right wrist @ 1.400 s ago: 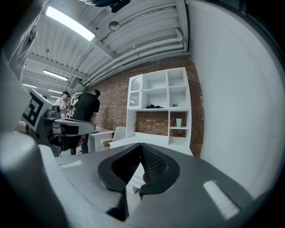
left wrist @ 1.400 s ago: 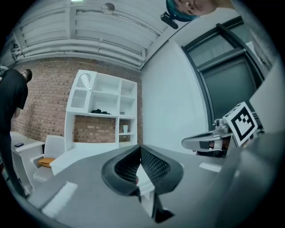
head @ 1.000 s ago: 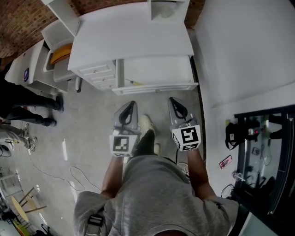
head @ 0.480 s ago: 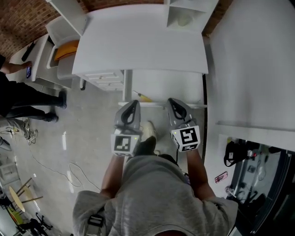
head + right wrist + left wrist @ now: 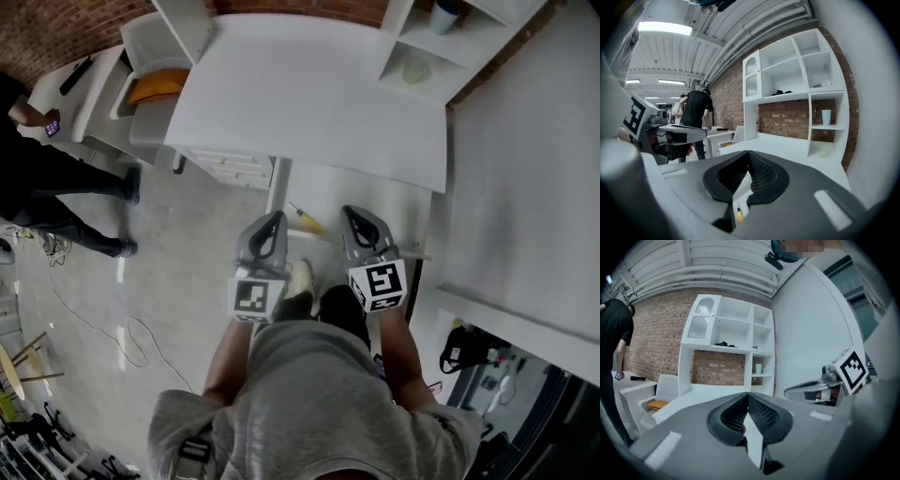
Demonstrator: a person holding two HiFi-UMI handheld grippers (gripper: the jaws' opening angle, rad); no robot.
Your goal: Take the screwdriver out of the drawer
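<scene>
Brought nearer the drawer (image 5: 375, 192), the left hand-held gripper (image 5: 272, 221) and right hand-held gripper (image 5: 352, 215) are held shut and empty; the screwdriver (image 5: 305, 219) is seen inside the drawer.

A white desk (image 5: 309, 103) stood against the brick wall. The open drawer (image 5: 375, 202) below its front edge held a yellow-handled screwdriver (image 5: 305, 218) near its left side. A pale cup (image 5: 418, 69) stood on a shelf (image 5: 459, 42) at the desk's far corner. A cable (image 5: 141, 328) lay on the grey floor (image 5: 187, 244).
</scene>
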